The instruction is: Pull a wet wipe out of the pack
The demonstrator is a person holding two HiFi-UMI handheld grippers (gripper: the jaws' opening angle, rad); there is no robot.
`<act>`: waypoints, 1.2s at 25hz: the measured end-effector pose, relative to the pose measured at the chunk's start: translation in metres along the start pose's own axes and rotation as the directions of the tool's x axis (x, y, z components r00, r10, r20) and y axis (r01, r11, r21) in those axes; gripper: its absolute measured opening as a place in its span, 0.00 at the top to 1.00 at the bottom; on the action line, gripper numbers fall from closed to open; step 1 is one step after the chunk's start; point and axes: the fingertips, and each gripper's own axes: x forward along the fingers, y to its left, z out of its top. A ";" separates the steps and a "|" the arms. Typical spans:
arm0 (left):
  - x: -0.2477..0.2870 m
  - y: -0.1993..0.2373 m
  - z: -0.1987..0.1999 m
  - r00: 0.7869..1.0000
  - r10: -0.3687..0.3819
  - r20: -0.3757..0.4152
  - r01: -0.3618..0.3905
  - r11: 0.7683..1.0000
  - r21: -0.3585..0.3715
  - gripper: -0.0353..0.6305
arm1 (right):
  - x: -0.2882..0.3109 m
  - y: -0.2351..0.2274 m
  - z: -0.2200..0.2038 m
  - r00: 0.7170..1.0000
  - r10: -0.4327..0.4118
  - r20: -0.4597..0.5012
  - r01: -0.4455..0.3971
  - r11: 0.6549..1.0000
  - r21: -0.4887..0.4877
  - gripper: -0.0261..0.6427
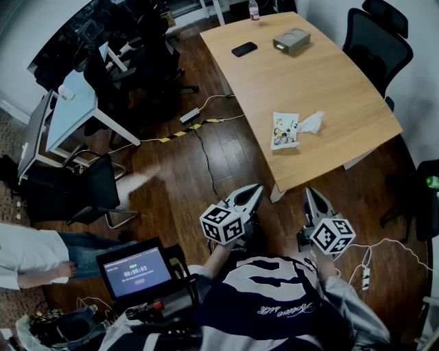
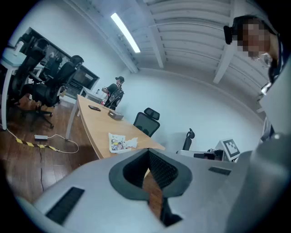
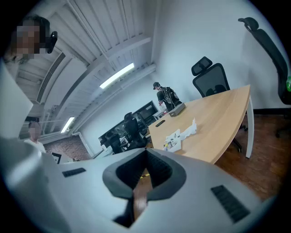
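The wet wipe pack [image 1: 283,131] lies flat near the front edge of the wooden table [image 1: 322,82], with a white wipe [image 1: 311,122] sticking up out of it. The pack [image 2: 117,143] also shows far off in the left gripper view, and the pack [image 3: 172,140] and its wipe [image 3: 190,128] in the right gripper view. Both grippers hang over the floor close to the person's body, well short of the table. My left gripper [image 1: 256,188] is shut with nothing in it. My right gripper [image 1: 309,193] is shut and empty too.
A black phone [image 1: 244,49], a grey box [image 1: 291,41] and a bottle [image 1: 254,9] sit farther back on the table. Black office chairs [image 1: 374,31] stand round it. A cable [image 1: 199,134] and a power strip [image 1: 365,276] lie on the wood floor. Another person [image 1: 31,257] is at the left.
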 end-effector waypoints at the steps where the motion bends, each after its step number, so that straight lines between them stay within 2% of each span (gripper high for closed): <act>1: 0.003 0.012 0.007 1.000 -0.007 -0.006 0.007 1.000 0.000 0.94 | 0.014 0.002 0.004 1.000 -0.007 0.005 0.007 1.000 -0.002 0.98; 5: 0.018 0.057 0.030 0.999 -0.029 -0.044 0.029 1.000 -0.001 0.94 | 0.062 0.009 0.017 0.999 -0.037 0.025 0.037 0.999 0.002 0.97; 9: 0.039 0.087 0.040 0.995 -0.063 -0.073 0.062 0.998 -0.016 0.94 | 0.083 0.006 0.019 0.996 -0.087 0.017 0.087 0.996 -0.003 0.97; 13: 0.069 0.103 0.035 0.987 -0.097 -0.127 0.095 0.995 -0.022 0.94 | 0.083 -0.008 0.023 0.989 -0.149 0.017 0.149 0.989 0.004 0.97; 19: 0.126 0.118 0.020 0.962 -0.124 -0.243 0.130 0.991 0.011 0.94 | 0.082 -0.038 0.038 0.974 -0.226 0.012 0.225 0.974 0.019 0.97; 25: 0.191 0.133 0.003 0.928 -0.091 -0.361 0.138 0.985 0.106 0.94 | 0.121 -0.076 0.060 0.982 -0.186 -0.040 0.186 0.983 -0.009 0.97; 30: 0.220 0.145 -0.015 0.888 -0.014 -0.460 0.105 0.979 0.173 0.94 | 0.160 -0.093 0.077 0.981 -0.120 -0.152 0.100 0.987 -0.129 0.97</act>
